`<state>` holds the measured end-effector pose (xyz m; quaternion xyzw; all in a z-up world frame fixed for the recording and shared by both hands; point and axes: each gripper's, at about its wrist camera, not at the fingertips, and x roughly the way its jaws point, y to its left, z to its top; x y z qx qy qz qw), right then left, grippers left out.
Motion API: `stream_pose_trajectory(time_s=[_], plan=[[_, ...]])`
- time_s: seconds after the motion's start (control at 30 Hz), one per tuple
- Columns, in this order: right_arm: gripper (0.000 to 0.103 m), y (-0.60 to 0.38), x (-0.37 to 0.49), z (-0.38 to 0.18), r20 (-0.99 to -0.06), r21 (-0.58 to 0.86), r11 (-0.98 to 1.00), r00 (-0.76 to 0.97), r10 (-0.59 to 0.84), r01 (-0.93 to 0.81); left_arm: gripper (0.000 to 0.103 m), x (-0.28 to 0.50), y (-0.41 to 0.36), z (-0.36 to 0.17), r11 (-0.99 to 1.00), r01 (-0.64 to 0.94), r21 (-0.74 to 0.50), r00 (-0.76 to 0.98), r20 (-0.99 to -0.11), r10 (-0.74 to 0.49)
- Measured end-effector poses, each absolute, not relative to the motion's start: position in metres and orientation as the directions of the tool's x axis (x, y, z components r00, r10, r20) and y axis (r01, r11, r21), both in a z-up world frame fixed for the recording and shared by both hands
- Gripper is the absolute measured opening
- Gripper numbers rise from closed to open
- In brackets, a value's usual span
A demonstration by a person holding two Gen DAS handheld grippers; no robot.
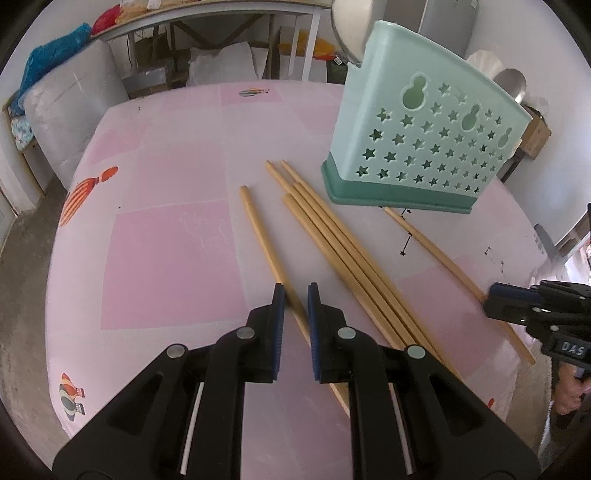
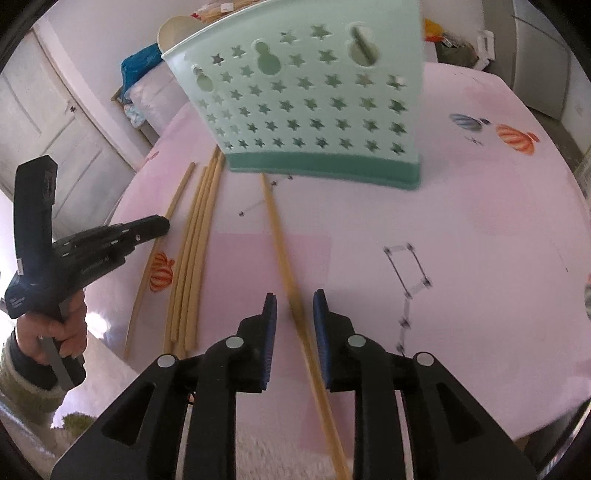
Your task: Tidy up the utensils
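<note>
Several wooden chopsticks lie on the pink tablecloth in front of a mint-green utensil holder with star holes, also in the right wrist view. My left gripper is open, its jaws on either side of a single chopstick. A bundle of chopsticks lies just right of it. My right gripper is open, straddling another lone chopstick whose far end reaches the holder's base. The right gripper also shows in the left wrist view, and the left gripper in the right wrist view.
A round table under a pink cloth with balloon prints. Metal spoons stick out of the holder's top. A shelf with bags stands behind the table. A white door is at the left in the right wrist view.
</note>
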<state>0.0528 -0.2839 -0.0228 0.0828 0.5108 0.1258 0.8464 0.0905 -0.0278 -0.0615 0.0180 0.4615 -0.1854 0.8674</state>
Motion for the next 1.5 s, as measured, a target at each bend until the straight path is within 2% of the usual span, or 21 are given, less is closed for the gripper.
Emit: stream_pose_trajectory(time_s=[0.5,0.63,0.8,1.1,1.23,1.37,1.5], plan=[[0.022,-0.237,0.104,-0.024,-0.833,0.18,0.961,0.487,0.263,-0.21,0.011,0.124,-0.03,-0.06,0.942,0.297,-0.159,0.495,-0.818,-0.294],[0.009,-0.237,0.108,-0.025,-0.831,0.166,0.968,0.503,0.239,-0.187,0.01,0.121,-0.036,-0.06,0.945,0.31,-0.107,0.519,-0.813,-0.262],[0.007,-0.244,0.103,-0.026,-0.825,0.201,0.965,0.502,0.259,-0.168,0.007,0.11,-0.04,-0.058,0.943,0.331,-0.042,0.54,-0.81,-0.226],[0.007,-0.263,0.082,-0.028,-0.817,0.273,0.955,0.497,0.293,-0.114,0.007,0.092,-0.037,-0.054,0.937,0.35,-0.023,0.515,-0.83,-0.213],[0.007,-0.268,0.081,-0.029,-0.818,0.289,0.952,0.489,0.302,-0.105,0.009,0.096,-0.036,-0.054,0.94,0.339,-0.026,0.511,-0.834,-0.207],[0.008,-0.269,0.082,-0.029,-0.818,0.307,0.946,0.479,0.319,-0.104,0.015,0.103,-0.037,-0.054,0.942,0.333,-0.033,0.503,-0.839,-0.207],[0.008,-0.266,0.082,-0.027,-0.821,0.293,0.95,0.48,0.309,-0.111,0.015,0.108,-0.04,-0.056,0.944,0.329,-0.019,0.512,-0.836,-0.195]])
